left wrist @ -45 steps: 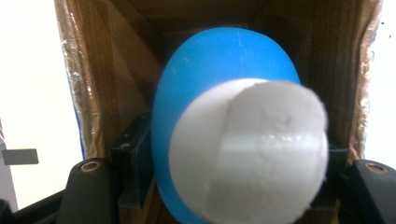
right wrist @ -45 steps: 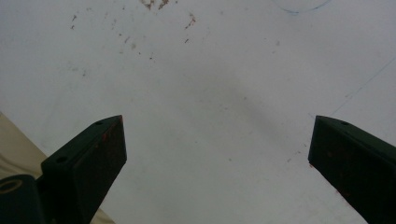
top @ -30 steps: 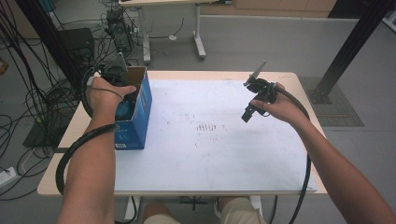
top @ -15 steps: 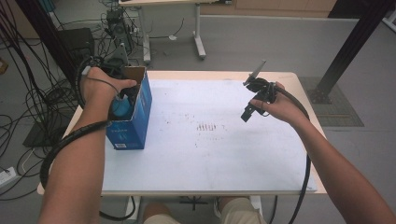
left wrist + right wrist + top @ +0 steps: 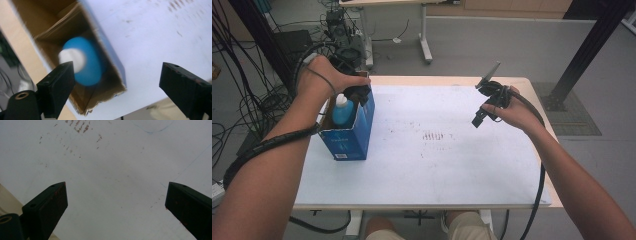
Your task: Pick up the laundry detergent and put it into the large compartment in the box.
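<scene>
Two claws over one white bench (image 5: pixel 432 170), and the work is all on the left side. The blue carton (image 5: pixel 348 131) stands upright near the bench's left edge with its top flaps open, a sensible way to keep what is inside standing and reachable from above. Inside it sits the blue bottle (image 5: pixel 343 111), white cap up, low between the cardboard walls. The left claw (image 5: pixel 117 82) hovers right over the carton's mouth, jaws spread wide and gripping nothing; in its own view one jaw overlaps the cap, the other hangs over bare bench. My read: it is lining up to go for the bottle. The right claw (image 5: pixel 116 200) waits well apart over the stained middle of the bench, equally wide and empty, likely just keeping clear.
</scene>
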